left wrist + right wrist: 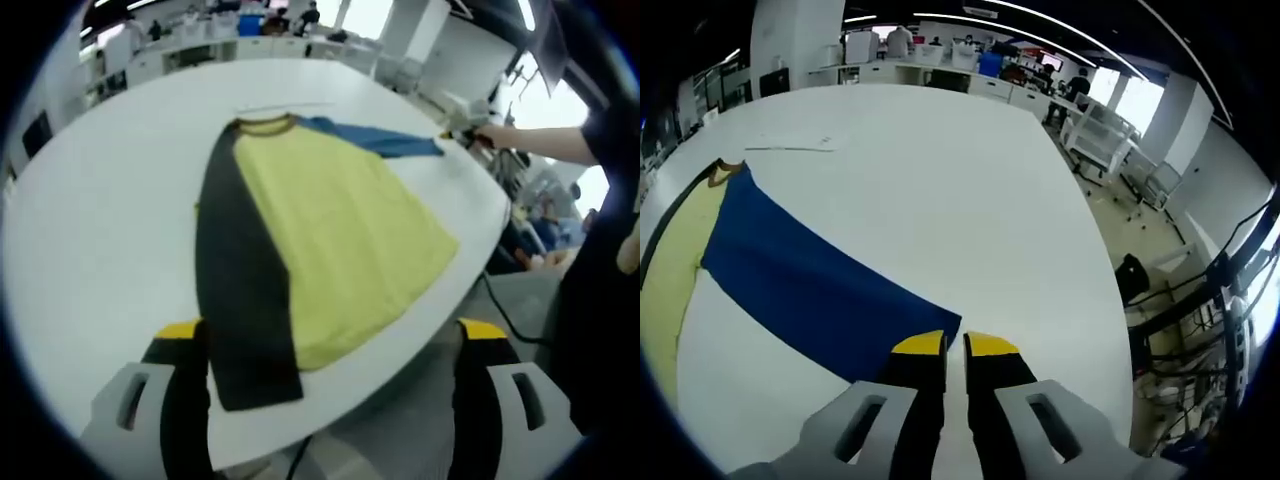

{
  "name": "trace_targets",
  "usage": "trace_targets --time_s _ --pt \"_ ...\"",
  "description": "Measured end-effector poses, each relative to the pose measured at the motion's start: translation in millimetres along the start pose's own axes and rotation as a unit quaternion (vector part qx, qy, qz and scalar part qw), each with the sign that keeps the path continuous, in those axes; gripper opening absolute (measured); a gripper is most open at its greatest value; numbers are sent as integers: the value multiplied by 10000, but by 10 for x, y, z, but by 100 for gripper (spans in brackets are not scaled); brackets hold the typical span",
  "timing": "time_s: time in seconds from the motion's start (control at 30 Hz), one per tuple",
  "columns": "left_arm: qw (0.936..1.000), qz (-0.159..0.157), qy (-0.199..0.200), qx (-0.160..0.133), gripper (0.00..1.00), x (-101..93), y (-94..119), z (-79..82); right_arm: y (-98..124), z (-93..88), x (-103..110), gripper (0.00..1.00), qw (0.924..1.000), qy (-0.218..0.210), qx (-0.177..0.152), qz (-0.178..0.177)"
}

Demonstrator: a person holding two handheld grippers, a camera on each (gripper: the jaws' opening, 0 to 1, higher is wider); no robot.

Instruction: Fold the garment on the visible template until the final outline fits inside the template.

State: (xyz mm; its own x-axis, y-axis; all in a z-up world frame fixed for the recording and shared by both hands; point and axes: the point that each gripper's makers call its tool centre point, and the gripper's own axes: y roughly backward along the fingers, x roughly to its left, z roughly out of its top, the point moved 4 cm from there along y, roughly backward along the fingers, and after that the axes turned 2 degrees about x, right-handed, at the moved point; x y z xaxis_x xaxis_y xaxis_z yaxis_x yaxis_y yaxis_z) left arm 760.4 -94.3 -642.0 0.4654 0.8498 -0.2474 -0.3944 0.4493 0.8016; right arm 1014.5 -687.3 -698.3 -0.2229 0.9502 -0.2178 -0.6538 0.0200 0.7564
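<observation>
A T-shirt with a yellow body (340, 230) lies flat on the white table (100, 230), its collar at the far end. Its black sleeve (240, 280) is folded down along the left side. The blue sleeve (385, 140) stretches out to the right. My left gripper (330, 335) hangs open and wide near the hem, off the table's near edge, holding nothing. My right gripper (468, 137) sits at the cuff of the blue sleeve (800, 280). Its jaws (956, 345) are pressed nearly together on the cuff's corner. A thin faint line (790, 148) marks the table past the collar.
The table's rounded edge (470, 270) runs close along the shirt's right side. A person's arm (540, 143) reaches in from the right. A cable (510, 315) trails on the floor below. Chairs and racks (1110, 140) stand beyond the table, and desks (250, 40) line the back.
</observation>
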Motion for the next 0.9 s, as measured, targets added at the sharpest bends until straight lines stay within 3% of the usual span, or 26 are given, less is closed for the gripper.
trace_targets --time_s 0.13,0.5,0.9 --pt "10000 4 -33 -77 99 -24 61 -1 92 34 82 18 10000 40 -83 31" --pt "9994 83 -141 -296 99 -39 276 3 434 149 299 21 9989 -9 -432 184" --pt "9975 168 -392 -555 99 -118 461 19 950 167 764 41 9933 121 -955 643"
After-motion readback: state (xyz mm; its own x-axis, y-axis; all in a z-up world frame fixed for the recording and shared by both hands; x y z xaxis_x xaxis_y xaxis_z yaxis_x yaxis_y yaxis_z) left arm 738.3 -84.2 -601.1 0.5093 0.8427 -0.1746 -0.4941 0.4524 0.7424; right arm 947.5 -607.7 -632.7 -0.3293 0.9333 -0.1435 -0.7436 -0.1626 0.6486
